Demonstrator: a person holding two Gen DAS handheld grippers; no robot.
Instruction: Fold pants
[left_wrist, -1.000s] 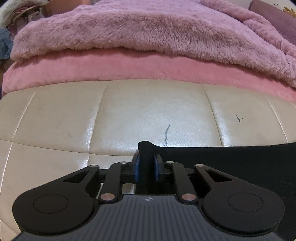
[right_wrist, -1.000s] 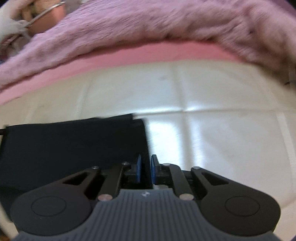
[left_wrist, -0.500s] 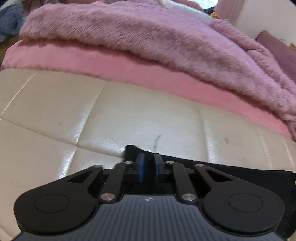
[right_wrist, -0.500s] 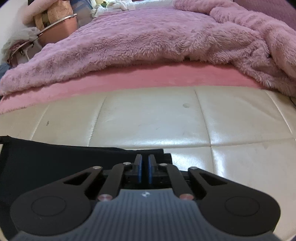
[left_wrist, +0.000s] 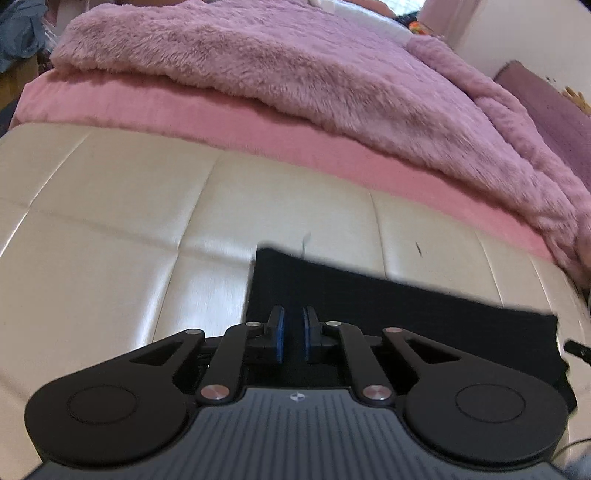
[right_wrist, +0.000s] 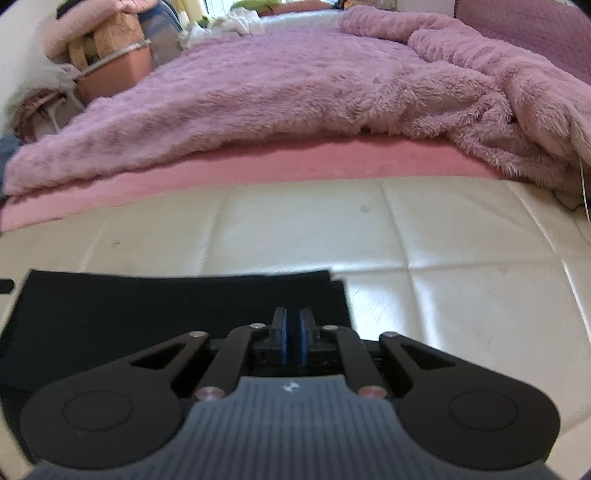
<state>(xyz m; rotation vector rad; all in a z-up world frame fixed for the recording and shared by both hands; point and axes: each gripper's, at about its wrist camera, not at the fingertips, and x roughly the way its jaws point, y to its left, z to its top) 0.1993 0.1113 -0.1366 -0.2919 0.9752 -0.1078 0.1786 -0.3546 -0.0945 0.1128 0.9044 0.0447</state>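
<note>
My left gripper hovers low over the near left corner of the black pants, which lie flat as a dark rectangle on the cream leather bench. Its blue-padded fingers stand a little apart with a clear gap between them, and no fabric sits in that gap as far as I can see. From the right wrist view, my right gripper sits above the near right corner of the pants; its pads are nearly together with only a thin slit left. I cannot tell whether cloth is pinched there, since the black fabric blends with the black linkage. The right edge of the pants shows a second layer peeking out just beside the top one. Beyond the bench, a pink mattress edge runs across, with a fluffy lilac blanket heaped on it. The tip of the other gripper shows at the far right edge in the left view.
</note>
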